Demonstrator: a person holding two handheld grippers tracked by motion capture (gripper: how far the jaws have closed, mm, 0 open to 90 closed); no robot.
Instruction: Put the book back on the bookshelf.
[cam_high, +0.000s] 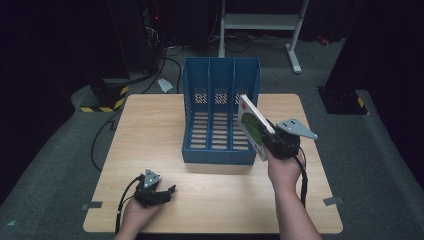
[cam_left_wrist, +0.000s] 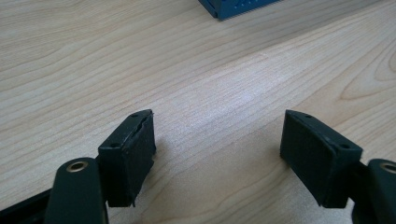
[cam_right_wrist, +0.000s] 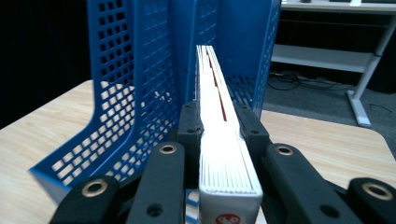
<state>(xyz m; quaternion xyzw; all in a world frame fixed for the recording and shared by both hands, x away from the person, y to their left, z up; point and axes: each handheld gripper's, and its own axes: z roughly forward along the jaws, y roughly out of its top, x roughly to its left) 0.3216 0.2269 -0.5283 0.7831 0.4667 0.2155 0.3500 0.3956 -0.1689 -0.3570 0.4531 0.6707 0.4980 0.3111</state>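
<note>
A blue three-slot file rack (cam_high: 220, 112) stands at the middle of the wooden table (cam_high: 150, 135). My right gripper (cam_high: 270, 131) is shut on a book (cam_high: 251, 126) with a green and white cover, held on edge just off the rack's right front corner. In the right gripper view the book's white page edge (cam_right_wrist: 219, 135) runs between the pads toward the rack (cam_right_wrist: 135, 84). My left gripper (cam_high: 167, 192) rests near the table's front left, jaws open and empty; its pads (cam_left_wrist: 130, 154) stand wide apart over bare wood.
A white metal stand (cam_high: 260, 25) and cables lie on the floor beyond the table. A yellow-and-black striped block (cam_high: 102, 97) sits on the floor at the back left. The rack's corner (cam_left_wrist: 233, 7) shows ahead of the left gripper.
</note>
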